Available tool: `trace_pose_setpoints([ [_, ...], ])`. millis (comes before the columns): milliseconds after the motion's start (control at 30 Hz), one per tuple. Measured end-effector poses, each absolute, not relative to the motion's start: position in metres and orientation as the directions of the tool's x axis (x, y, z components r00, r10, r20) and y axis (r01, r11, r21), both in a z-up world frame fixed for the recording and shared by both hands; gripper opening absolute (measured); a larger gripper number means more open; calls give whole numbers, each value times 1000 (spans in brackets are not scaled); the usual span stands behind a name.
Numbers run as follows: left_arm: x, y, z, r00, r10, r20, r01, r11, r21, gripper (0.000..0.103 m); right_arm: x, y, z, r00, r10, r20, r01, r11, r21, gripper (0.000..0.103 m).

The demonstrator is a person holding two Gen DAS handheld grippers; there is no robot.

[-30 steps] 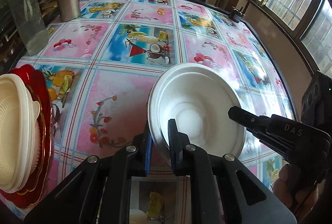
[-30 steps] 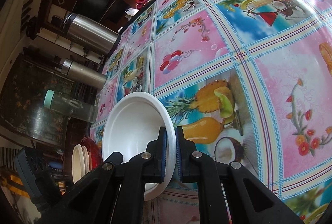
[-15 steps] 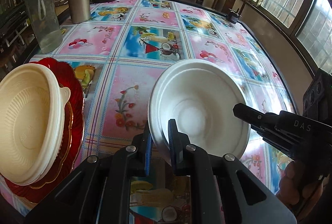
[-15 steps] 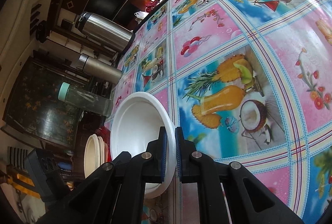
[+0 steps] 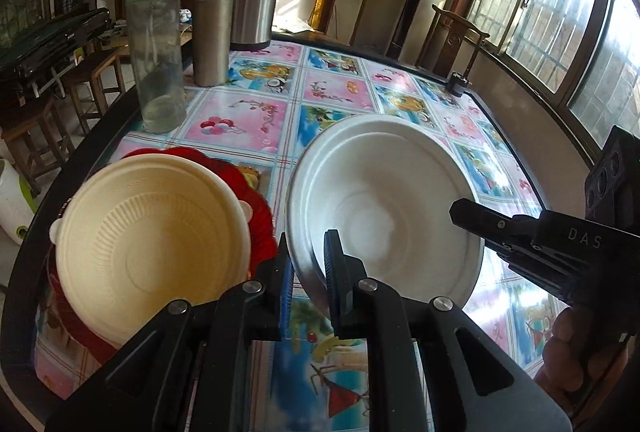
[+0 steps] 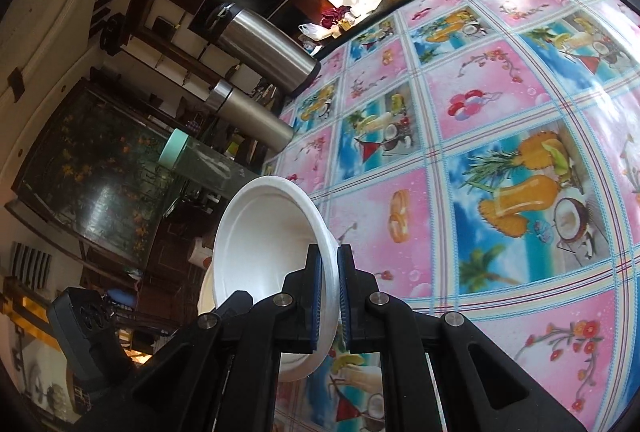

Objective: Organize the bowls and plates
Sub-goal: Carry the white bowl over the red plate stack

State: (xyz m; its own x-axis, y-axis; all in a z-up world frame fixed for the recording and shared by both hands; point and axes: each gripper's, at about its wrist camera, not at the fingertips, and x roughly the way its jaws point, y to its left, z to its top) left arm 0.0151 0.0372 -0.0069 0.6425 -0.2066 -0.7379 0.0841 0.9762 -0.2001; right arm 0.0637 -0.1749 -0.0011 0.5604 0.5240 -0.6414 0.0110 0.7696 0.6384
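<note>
Two grippers, left gripper (image 5: 306,284) and right gripper (image 6: 329,296), clamp the white bowl's (image 5: 392,208) rim above the tabletop's (image 5: 256,112) left edge; next, nest it into the cream bowl (image 5: 156,244).

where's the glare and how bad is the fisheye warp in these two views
Left wrist view: sunlight through the windows blows out the upper right and puts a sheen on the tablecloth; the table edge bows. Right wrist view: the frame is rolled, so the steel flasks look tipped over, and the tablecloth grid bulges like a dome; the white bowl stays sharp, with no heavy glare.
</note>
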Motion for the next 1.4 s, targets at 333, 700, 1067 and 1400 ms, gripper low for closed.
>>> trace_pose_setpoints([
  [333,5,101,6,699,-117,-705,-42,978,-204,13,79,-94,21,518,561,-645,-113,793,599,8],
  [700,3,144,-9,688,-50,-724,-137,971,-197,13,89,-35,6,448,590,-672,-169,794,584,8],
  [1067,17,153,-32,639,-62,-767,-154,966,-206,13,101,-24,-23,400,571,-716,-127,809,574,8],
  [1400,26,162,-45,610,-80,-788,-169,959,-228,13,109,-20,-37,393,568,-723,-123,812,571,8],
])
